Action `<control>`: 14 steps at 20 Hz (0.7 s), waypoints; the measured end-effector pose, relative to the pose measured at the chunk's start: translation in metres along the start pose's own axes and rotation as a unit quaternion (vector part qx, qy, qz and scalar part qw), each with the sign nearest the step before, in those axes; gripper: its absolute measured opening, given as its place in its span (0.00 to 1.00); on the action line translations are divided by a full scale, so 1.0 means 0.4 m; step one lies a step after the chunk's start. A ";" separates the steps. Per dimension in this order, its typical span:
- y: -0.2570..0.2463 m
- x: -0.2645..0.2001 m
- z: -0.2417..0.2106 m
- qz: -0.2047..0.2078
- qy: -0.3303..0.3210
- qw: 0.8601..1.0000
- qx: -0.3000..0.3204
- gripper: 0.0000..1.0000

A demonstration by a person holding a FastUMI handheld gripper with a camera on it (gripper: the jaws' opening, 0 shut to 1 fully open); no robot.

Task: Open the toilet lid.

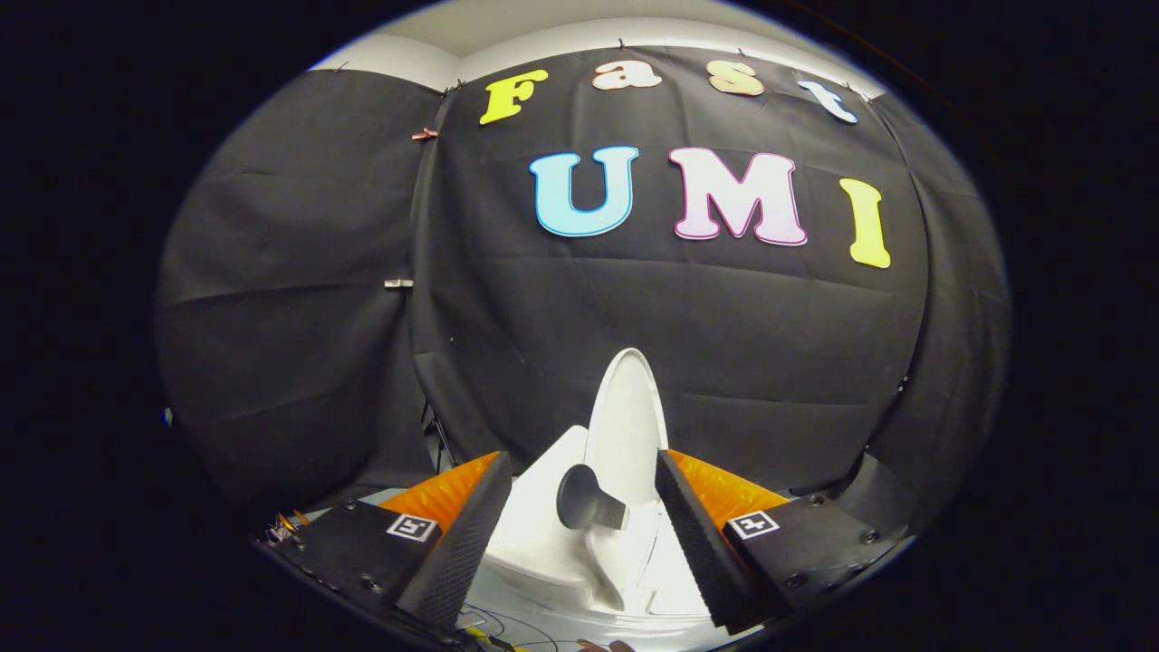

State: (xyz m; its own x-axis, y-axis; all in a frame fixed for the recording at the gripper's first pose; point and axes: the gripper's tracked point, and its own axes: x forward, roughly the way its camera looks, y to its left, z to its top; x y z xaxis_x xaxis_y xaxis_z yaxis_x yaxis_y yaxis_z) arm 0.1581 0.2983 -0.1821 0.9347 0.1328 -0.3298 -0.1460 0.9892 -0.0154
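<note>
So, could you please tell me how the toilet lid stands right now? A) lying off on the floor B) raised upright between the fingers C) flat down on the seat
B: the toilet lid stands raised on edge above the bowl, between the fingers of the open gripper, which do not press on it.

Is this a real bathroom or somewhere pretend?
Probably a pretend one, a test booth: black cloth wall hangs behind a small white plastic toilet, its white oval lid raised between the open gripper's fingers.
</note>
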 end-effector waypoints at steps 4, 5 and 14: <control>-0.035 -0.068 0.055 0.001 -0.019 1.000 0.000 1.00; -0.044 -0.089 0.069 0.004 -0.026 1.000 0.001 1.00; -0.297 -0.292 0.196 -0.040 -0.086 0.995 -0.006 1.00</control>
State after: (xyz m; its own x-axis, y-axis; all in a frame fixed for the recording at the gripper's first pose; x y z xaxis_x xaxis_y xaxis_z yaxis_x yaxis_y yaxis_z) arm 0.0917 0.1701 -0.0676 0.9850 0.0638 -0.1603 -0.0721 0.9963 -0.0466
